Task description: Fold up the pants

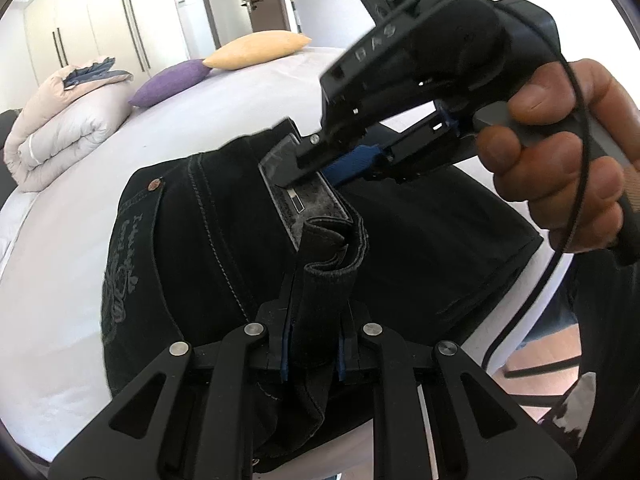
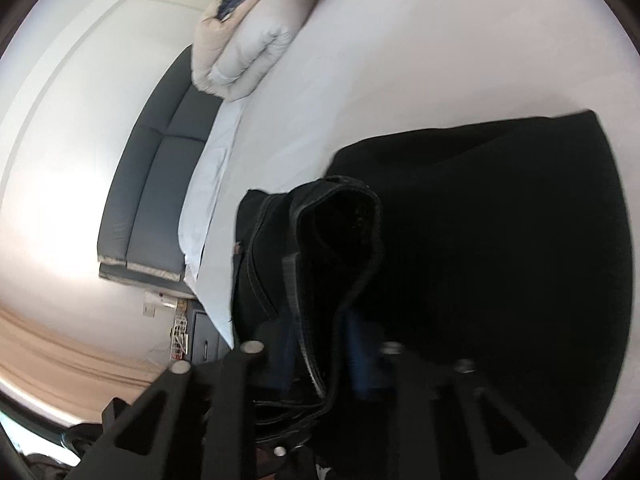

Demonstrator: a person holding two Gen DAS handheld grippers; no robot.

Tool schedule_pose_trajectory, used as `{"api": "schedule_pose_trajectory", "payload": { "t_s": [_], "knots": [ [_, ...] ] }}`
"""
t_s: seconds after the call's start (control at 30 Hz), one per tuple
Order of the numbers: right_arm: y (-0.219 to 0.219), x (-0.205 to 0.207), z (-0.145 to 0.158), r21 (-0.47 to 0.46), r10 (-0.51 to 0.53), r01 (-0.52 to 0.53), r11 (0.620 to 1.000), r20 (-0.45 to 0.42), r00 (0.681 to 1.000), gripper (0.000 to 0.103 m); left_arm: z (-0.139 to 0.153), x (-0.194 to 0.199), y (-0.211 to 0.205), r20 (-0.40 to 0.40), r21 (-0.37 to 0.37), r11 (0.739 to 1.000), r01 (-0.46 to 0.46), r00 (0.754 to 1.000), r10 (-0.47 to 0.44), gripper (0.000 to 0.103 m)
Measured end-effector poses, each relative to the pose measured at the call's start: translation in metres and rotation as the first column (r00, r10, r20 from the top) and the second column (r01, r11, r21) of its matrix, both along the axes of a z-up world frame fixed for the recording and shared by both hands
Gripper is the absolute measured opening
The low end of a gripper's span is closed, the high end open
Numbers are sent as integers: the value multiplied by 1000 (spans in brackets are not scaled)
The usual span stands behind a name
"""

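Note:
Black jeans (image 1: pixel 208 240) lie bunched on the white bed, with a grey leather patch (image 1: pixel 308 200) on the waistband. At the bottom of the left wrist view, my left gripper (image 1: pixel 314 312) is shut on an upright fold of the waistband. A hand (image 1: pixel 560 152) holds my right gripper (image 1: pixel 320 166), which comes in from the upper right and is shut on the waistband at the patch's far end. In the right wrist view the right gripper (image 2: pixel 324 340) has a thick loop of waistband clamped between its blue pads. The rest of the jeans (image 2: pixel 500 240) spreads out beyond it.
The bed sheet (image 1: pixel 80 280) extends to the left and far side. A folded duvet (image 1: pixel 68 120), a purple pillow (image 1: pixel 172 82) and an orange pillow (image 1: pixel 256 50) sit at the head end. A dark padded headboard (image 2: pixel 152 184) borders the bed. Wardrobe doors (image 1: pixel 100 20) stand behind.

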State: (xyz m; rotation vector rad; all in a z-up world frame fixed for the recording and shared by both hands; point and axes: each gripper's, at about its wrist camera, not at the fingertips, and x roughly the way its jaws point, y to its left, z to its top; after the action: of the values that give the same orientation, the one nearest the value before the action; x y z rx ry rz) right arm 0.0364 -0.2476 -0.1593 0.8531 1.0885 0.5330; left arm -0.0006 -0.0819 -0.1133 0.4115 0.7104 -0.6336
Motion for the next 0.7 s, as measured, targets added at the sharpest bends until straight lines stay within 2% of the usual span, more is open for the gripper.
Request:
{"api": "schedule_pose_trajectory", "payload": {
  "t_s": [0.07,0.2,0.4,0.7],
  "knots": [
    [-5,-3,-1,-29,-11,11,1000,10,1000,10,-1,-2,-7,1,9,1000,19,1000,-19,14],
    [-15,-9,9,-77,-22,26,997,51,998,10,1,2,-22,-7,-1,998,62,998,-62,14],
    [-54,-19,25,-136,-52,64,989,94,994,10,11,-2,-63,1,-15,989,150,989,-150,14],
    [-99,-29,9,-129,-104,114,985,76,992,10,2,-5,-109,-18,6,975,221,975,-221,14]
  ]
}}
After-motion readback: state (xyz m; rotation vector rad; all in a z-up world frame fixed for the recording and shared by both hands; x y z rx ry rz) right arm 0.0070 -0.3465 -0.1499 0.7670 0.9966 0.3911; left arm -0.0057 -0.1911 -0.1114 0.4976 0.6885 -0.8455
